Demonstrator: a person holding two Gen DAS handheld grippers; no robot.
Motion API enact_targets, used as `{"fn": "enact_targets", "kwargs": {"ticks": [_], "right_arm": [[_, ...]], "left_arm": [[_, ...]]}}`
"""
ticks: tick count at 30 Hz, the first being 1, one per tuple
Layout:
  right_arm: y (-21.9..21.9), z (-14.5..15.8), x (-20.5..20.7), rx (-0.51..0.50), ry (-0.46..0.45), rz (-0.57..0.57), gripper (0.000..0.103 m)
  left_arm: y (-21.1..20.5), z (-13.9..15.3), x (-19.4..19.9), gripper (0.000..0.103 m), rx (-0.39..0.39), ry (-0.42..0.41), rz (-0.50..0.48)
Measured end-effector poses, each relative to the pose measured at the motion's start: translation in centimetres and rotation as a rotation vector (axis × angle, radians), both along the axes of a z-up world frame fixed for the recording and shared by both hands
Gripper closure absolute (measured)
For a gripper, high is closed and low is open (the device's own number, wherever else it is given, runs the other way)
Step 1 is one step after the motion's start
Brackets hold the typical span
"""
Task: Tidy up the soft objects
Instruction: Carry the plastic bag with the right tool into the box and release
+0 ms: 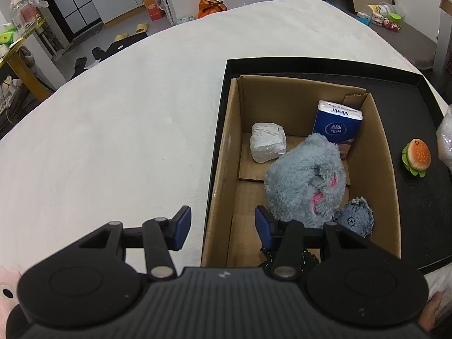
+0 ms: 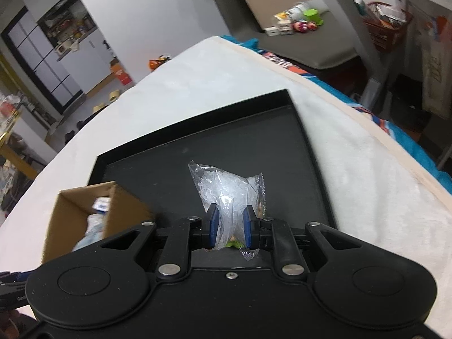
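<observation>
My right gripper [image 2: 228, 227] has its jaws clamped on the plastic bag [image 2: 226, 195], above the black tray [image 2: 308, 147]; it's light, crinkly, slippery, so mid-body pinching suits. Left gripper [image 1: 223, 227] jaws apart over the cardboard box [image 1: 226, 152].

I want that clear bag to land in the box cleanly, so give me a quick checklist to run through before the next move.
1. Right gripper shut on the clear bag: ok.
2. Grip deep enough to hold: cannot tell; the pads pinch only the bag's lower part.
3. Room in the box: ok, bare floor beside the white bundle and near the front.
4. Left gripper out of the way: not ok; it is open, straddling the box's left wall.
5. Burger toy boxed: not ok, it is on the tray.
</observation>
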State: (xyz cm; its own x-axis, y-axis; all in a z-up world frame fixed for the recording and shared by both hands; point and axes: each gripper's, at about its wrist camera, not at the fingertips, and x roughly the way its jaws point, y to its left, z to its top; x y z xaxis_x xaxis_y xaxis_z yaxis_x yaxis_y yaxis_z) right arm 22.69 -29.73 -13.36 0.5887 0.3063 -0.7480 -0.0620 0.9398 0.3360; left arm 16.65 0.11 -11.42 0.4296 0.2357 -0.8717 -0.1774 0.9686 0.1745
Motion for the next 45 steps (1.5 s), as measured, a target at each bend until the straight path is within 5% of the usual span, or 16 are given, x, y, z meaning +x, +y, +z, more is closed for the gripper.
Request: {"fn": "enact_targets", "kwargs": {"ticks": [22,38,41,45], "right_arm": [[8.9,4.2,-2.0,0.049,-0.058,0.113,0.085],[14.1,4.5,-3.2,0.087,-0.032,0.211,0.084],[14.9,4.4,-3.6,0.1,-0.019,0.229,0.084],[16.1,4.2,-4.0,0.123,0.003,0.243,0.084]], "left_arm": [[2.2,-0.3,-0.9,0.055,-0.089,-0.024,0.002],[3.4,-1.0,-1.7,0.06,-0.148,-0.02,-0.002],[3.5,-1.2,-1.9,0.068,-0.156,-0.016,0.0],[3.6,-1.7,-2.0,0.091,-0.181,-0.012,0.01]]}}
